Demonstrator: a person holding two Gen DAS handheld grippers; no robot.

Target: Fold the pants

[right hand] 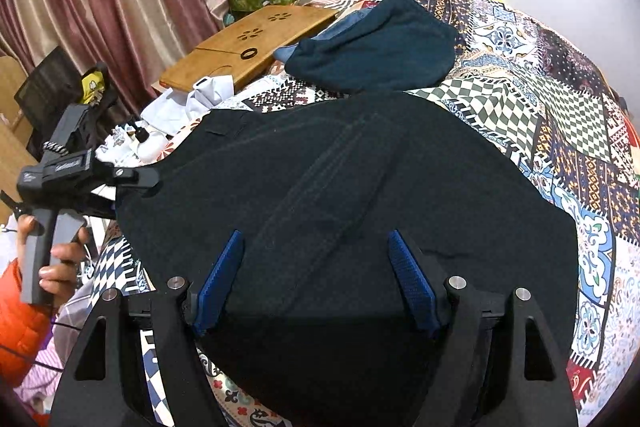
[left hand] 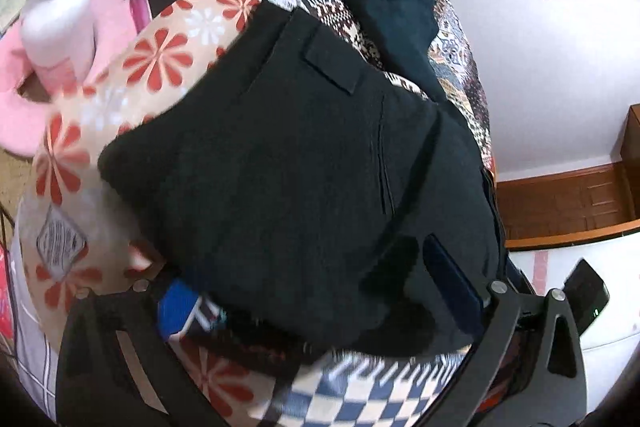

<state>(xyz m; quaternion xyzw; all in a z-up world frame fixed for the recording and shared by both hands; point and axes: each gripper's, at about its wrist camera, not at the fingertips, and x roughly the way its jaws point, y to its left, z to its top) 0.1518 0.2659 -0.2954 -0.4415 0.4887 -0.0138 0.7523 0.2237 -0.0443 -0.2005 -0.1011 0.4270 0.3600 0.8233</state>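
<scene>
Black pants [right hand: 340, 195] lie folded on the patchwork bed cover [right hand: 560, 115]. Both tongs stand apart: the right tongs [right hand: 316, 283] straddle the near fold and the left tongs [left hand: 320, 303] hover at the edge. To tidy it, smooth flat and square the edges before pinching.
</scene>
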